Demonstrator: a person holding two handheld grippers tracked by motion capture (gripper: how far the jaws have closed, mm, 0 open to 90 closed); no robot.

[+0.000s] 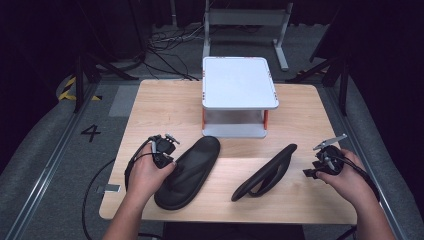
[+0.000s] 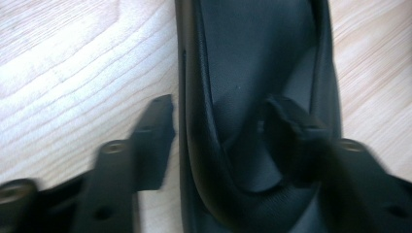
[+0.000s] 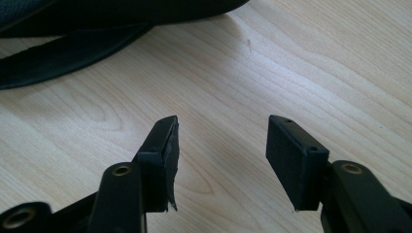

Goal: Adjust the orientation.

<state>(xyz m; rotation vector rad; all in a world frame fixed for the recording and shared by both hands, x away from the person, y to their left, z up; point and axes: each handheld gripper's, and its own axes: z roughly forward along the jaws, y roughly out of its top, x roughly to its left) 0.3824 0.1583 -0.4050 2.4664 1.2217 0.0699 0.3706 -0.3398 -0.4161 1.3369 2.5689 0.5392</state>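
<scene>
My left gripper (image 2: 221, 114) stands spread, its jaws straddling the raised rim of the left black slipper (image 2: 252, 73): one jaw outside on the wood, the other inside over the insole, its tip blurred against the dark lining, so whether either touches the rim I cannot tell. From above, my left hand (image 1: 150, 172) covers most of that gripper (image 1: 167, 150), and the slipper (image 1: 192, 170) lies flat on the wooden table (image 1: 165, 100), toe toward the white riser stand (image 1: 239, 82). My right gripper (image 3: 221, 141) is released, jaws apart over bare table. Its view cuts off the second slipper (image 3: 97, 29) at the top edge; from above that slipper (image 1: 267, 172) rests on its side, well apart from my right hand (image 1: 345, 177).
</scene>
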